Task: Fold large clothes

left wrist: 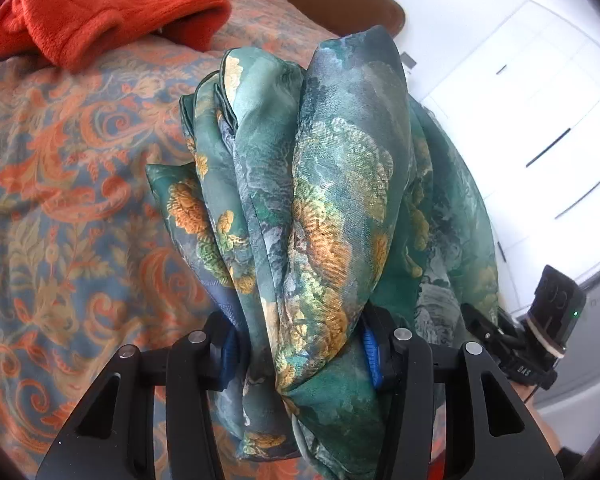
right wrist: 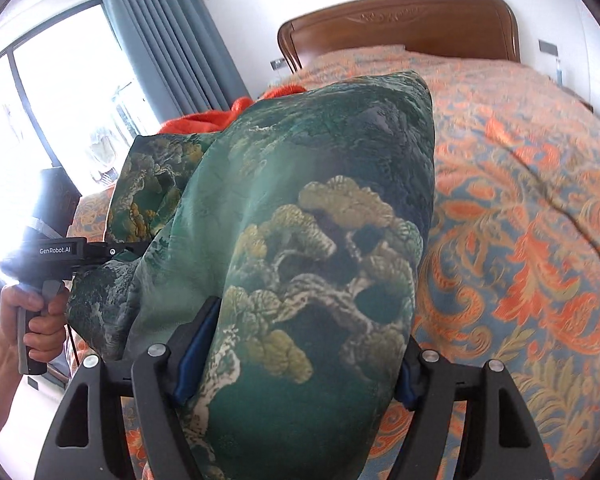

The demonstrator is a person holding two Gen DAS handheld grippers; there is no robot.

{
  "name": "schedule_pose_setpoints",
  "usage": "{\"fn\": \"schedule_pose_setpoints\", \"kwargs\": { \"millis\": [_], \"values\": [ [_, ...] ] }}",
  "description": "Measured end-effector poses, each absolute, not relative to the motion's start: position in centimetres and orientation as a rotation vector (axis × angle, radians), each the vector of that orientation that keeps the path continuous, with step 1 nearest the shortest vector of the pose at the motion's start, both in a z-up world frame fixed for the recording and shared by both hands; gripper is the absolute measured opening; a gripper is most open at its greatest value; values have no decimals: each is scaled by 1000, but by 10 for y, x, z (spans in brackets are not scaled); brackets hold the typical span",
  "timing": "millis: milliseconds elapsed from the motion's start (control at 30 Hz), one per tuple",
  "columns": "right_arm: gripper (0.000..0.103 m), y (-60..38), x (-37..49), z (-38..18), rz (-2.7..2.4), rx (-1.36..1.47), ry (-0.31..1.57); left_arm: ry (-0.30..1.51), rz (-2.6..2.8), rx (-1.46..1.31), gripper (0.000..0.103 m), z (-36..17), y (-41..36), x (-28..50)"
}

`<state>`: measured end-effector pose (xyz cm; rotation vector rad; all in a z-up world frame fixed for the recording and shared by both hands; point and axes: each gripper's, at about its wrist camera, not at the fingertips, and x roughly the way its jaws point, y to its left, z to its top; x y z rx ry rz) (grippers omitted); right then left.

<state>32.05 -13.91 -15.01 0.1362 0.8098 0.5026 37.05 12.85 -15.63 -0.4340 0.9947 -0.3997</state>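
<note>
A large green silky garment (left wrist: 324, 184) with gold and orange tree prints hangs bunched above the bed. My left gripper (left wrist: 300, 356) is shut on a thick gathered fold of it, blue pads (left wrist: 370, 354) pressing the cloth. My right gripper (right wrist: 296, 364) is shut on another part of the same garment (right wrist: 312, 216), which fills the middle of the right wrist view. The right gripper's body (left wrist: 548, 320) shows at the right edge of the left view. The left gripper's body (right wrist: 72, 250), held by a hand, shows at the left of the right view.
The bed has a blue and orange patterned cover (left wrist: 60, 184), which also shows in the right wrist view (right wrist: 520, 220). An orange knit garment (left wrist: 100, 12) lies crumpled near the head end. A wooden headboard (right wrist: 400, 24), grey curtains (right wrist: 172, 40) with a window, and white cabinet doors (left wrist: 540, 120) surround the bed.
</note>
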Motion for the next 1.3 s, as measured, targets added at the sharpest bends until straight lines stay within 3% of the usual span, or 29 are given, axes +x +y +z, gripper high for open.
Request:
{"fn": "schedule_pose_setpoints", "kwargs": {
  "millis": [533,667,800,967,1067,1300],
  "values": [
    [74,-194,453,-153,477,207,807,984,-349,-428,50,-175,78,502],
    [74,-201,487,-193,458,286,902,1077,-285,-450,62,-232,75,516],
    [79,-208,489,-224,447,331,936,1030,-302,-500,78,-236,86,505],
    [86,-217,478,-204,437,358,928,899,-257,-381,82,-191,87,454],
    [87,-222,455,-182,388,318,879,768,-192,-195,99,-150,66,401],
    [87,-221,386,-118,280,109,709,591,-36,43,102,-111,19,327]
  ]
}}
